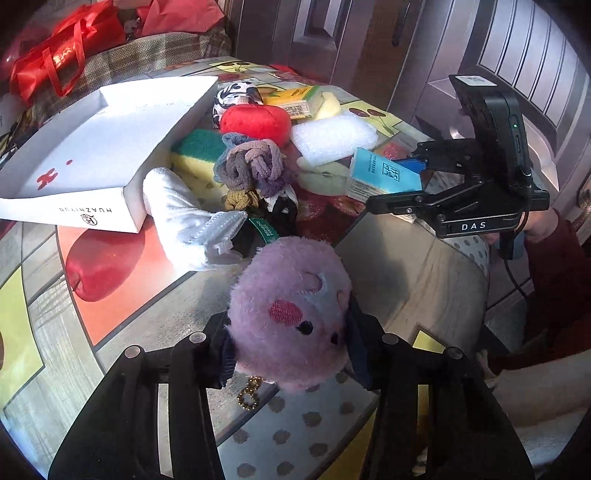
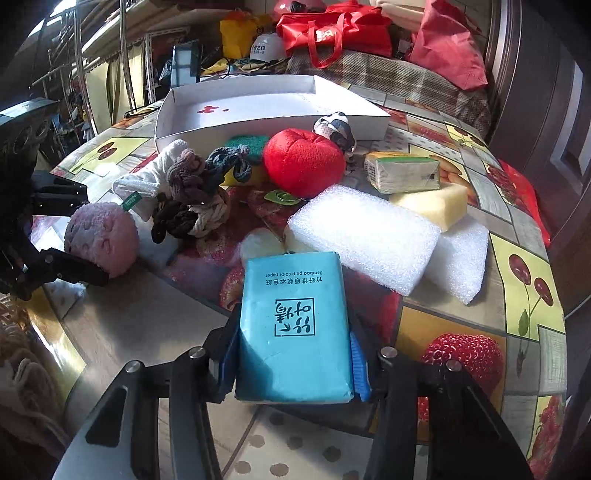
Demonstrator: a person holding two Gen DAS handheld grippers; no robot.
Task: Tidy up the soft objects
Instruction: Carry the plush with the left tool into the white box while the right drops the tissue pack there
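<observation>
My left gripper [image 1: 291, 347] is shut on a purple plush ball [image 1: 291, 314] with a stitched face, held just above the table's near edge; it also shows in the right wrist view [image 2: 101, 238]. My right gripper [image 2: 293, 350] is shut on a blue tissue pack [image 2: 293, 332], also seen in the left wrist view [image 1: 384, 177]. An open white box [image 1: 92, 147] stands at the back left. Beside it lie a red plush apple [image 2: 301, 162], knotted rope toys [image 2: 192, 192], a white cloth [image 1: 181, 218], white foam blocks [image 2: 365, 236], a yellow sponge [image 2: 432, 203] and a green tissue pack [image 2: 402, 171].
The round table [image 2: 517, 258] has a fruit-print cover. A green-and-yellow sponge [image 1: 195, 151] and a black-and-white plush [image 2: 336, 127] lie by the box. Red bags [image 2: 332, 33] sit on a plaid seat behind. A dark door [image 1: 369, 37] stands beyond the table.
</observation>
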